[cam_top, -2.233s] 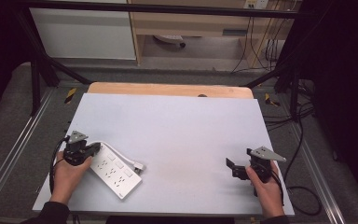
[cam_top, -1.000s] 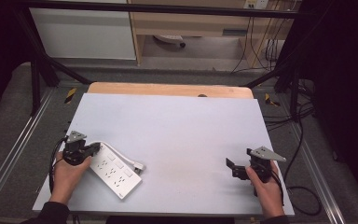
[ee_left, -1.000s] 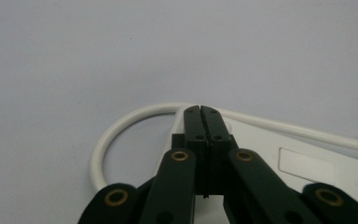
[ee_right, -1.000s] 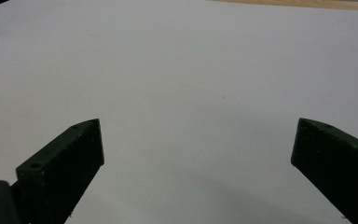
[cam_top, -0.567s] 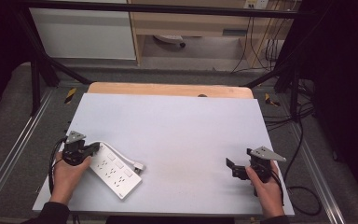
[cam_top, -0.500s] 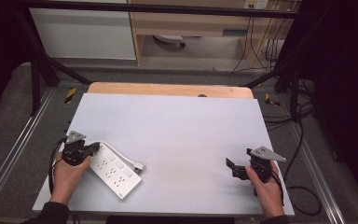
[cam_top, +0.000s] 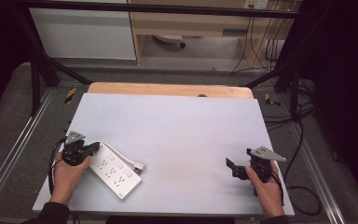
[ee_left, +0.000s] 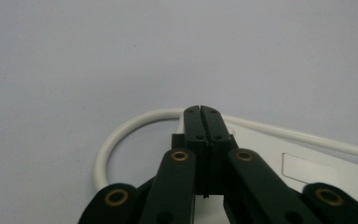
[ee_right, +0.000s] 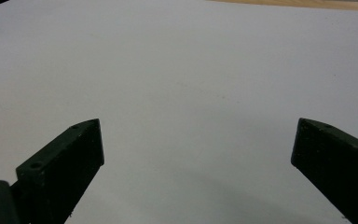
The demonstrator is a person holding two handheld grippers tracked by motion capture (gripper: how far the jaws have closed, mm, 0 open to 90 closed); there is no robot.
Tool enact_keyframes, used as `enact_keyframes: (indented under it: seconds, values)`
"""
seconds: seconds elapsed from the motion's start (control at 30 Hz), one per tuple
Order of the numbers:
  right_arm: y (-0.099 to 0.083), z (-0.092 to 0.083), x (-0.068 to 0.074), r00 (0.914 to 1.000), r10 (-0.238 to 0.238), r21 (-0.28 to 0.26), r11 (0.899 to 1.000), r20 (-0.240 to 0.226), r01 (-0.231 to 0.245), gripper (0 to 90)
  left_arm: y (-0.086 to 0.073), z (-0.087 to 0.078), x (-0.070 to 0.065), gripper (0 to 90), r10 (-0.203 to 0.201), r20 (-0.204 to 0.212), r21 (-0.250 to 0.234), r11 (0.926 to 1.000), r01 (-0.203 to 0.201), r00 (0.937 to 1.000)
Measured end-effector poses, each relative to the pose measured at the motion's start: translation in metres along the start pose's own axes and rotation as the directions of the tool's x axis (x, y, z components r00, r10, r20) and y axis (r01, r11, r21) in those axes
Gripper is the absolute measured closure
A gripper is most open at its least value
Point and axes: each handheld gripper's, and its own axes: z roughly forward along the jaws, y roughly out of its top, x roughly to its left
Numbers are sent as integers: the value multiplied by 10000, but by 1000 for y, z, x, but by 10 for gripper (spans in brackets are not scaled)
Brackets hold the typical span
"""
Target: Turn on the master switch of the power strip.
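Since nothing's budged over the last couple seconds, my left gripper (cam_top: 92, 148) is still pinched shut, empty, over the power strip (cam_top: 114, 171) near the table's (cam_top: 182, 126) front-left corner, right gripper (cam_top: 230, 164) wide open, empty.

The left hand-held gripper (cam_top: 94, 148) is being held by the left hand (cam_top: 67, 175) near the bench's left front corner, jaws pressed together. The right hand-held gripper (cam_top: 230, 164) is being held near the right front corner, jaws spread wide.
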Motion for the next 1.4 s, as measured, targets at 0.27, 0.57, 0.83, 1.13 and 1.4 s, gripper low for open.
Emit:
enact_keyframes:
  seconds: [0.27,0.57,0.83,1.13,1.4]
  values:
    - [0,0,0,10000,4,7,10000,3,-4,27,0,0,0,900,32,-14,-56,10000,-32,10000]
    - [0,0,0,10000,18,-19,10000,16,-18,27,0,-2,-1,900,53,-89,-368,9993,-56,9999]
    - [0,0,0,10000,18,-21,10000,17,-18,27,2,-5,-4,900,61,6,-715,9974,-61,10000]
    - [0,0,0,10000,12,-19,10000,21,-12,27,6,-8,-11,900,216,213,-906,9957,-196,9995]
    - [0,0,0,10000,9,-25,10000,22,-9,27,12,-9,-25,853,446,520,-1238,9916,-379,9976]
